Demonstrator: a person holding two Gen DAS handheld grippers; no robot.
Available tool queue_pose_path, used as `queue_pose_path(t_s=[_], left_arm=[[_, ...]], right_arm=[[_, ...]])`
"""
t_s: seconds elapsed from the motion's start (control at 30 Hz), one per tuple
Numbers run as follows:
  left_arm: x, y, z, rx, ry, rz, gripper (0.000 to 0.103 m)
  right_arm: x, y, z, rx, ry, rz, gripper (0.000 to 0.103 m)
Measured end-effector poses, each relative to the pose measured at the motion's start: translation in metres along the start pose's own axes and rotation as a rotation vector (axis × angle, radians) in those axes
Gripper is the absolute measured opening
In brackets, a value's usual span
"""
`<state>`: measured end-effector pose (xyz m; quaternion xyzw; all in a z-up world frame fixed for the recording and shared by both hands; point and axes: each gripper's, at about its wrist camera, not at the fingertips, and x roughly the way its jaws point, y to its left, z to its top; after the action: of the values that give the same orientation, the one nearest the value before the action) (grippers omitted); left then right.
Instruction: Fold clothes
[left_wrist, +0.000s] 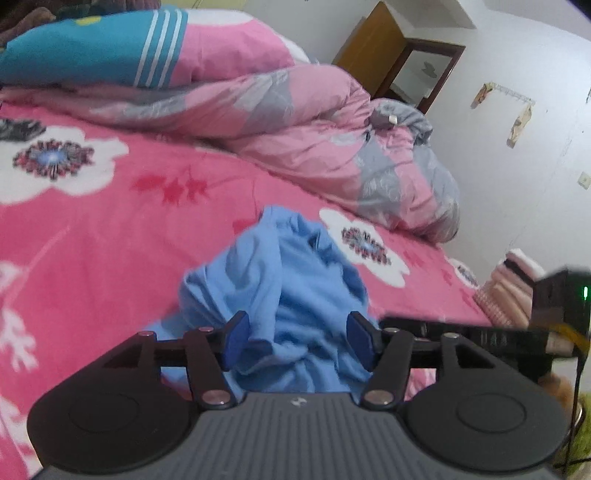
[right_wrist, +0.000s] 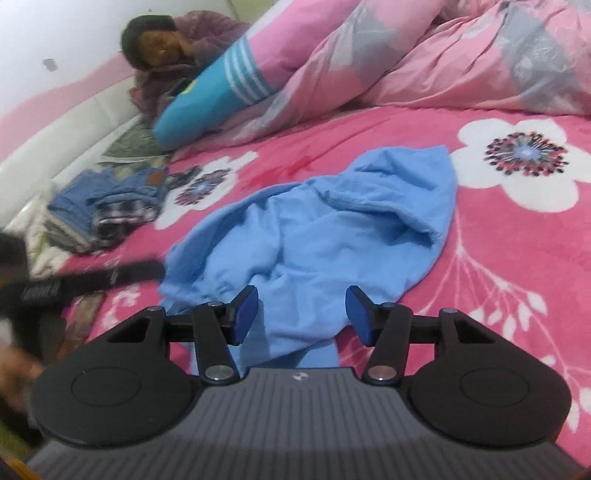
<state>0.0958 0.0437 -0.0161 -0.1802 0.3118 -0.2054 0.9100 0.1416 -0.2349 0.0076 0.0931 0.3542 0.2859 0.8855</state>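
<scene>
A: Where is the garment now?

B: The light blue garment (right_wrist: 314, 229) lies crumpled on the pink flowered bedsheet (right_wrist: 517, 277), near the front edge of the bed. In the left wrist view it (left_wrist: 288, 295) makes a raised heap just in front of the fingers.

A: Does the left gripper (left_wrist: 295, 341) hold it?

B: No. Its jaws stand about half open. The blue pads (left_wrist: 236, 339) are on both sides of a fold of the cloth, but I see a gap between pad and fabric, so nothing is gripped.

A: And the right gripper (right_wrist: 301, 315)?

B: Also about half open and empty. It hovers over the near end of the garment, and the cloth shows between the two fingers below them.

A: What else is on the bed?

B: A pink and grey quilt (left_wrist: 332, 140) is bunched at the far side. A pillow with a blue end and white stripes (right_wrist: 221, 88) lies against it. A stack of folded clothes (right_wrist: 103, 210) sits at the left edge in the right wrist view, well apart from the blue garment. Behind the pillow a person (right_wrist: 159, 44) is lying.

A: Is the other tool visible?

B: Yes, blurred. In the left wrist view the right gripper enters from the right edge, beside the garment.
</scene>
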Motion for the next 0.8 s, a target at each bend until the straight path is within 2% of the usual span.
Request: queue_pose_path(t_s=[0.07, 0.13, 0.17, 0.2, 0.37, 0.57, 0.7, 0.8], left_arm=[[0.004, -0.002, -0.007, 0.021, 0.006, 0.013, 0.063], [0.009, -0.005, -0.014, 0.043, 0.015, 0.022, 0.065], [0.011, -0.005, -0.017, 0.048, 0.023, 0.020, 0.065], [0.013, -0.005, -0.021, 0.053, 0.029, 0.017, 0.065], [0.016, -0.002, -0.033, 0.060, 0.039, -0.002, 0.068], [0.016, 0.013, -0.039, -0.008, 0.041, -0.041, 0.074], [0.016, 0.022, -0.042, -0.045, 0.028, -0.071, 0.074], [0.016, 0.025, -0.042, -0.060, 0.024, -0.085, 0.074]], right_arm=[[0.006, -0.002, 0.000, 0.020, 0.003, 0.011, 0.047], [0.014, -0.003, -0.001, 0.027, 0.026, 0.010, 0.030], [0.017, -0.003, -0.001, 0.031, 0.038, 0.004, 0.015], [0.018, -0.003, -0.002, 0.041, 0.041, -0.001, 0.006], [0.002, -0.009, 0.005, 0.109, -0.047, -0.017, 0.003], [-0.029, -0.026, 0.027, 0.153, -0.178, -0.060, 0.002], [-0.049, -0.052, 0.039, 0.221, -0.271, -0.115, 0.002], [-0.049, -0.077, 0.035, 0.285, -0.282, -0.174, 0.002]])
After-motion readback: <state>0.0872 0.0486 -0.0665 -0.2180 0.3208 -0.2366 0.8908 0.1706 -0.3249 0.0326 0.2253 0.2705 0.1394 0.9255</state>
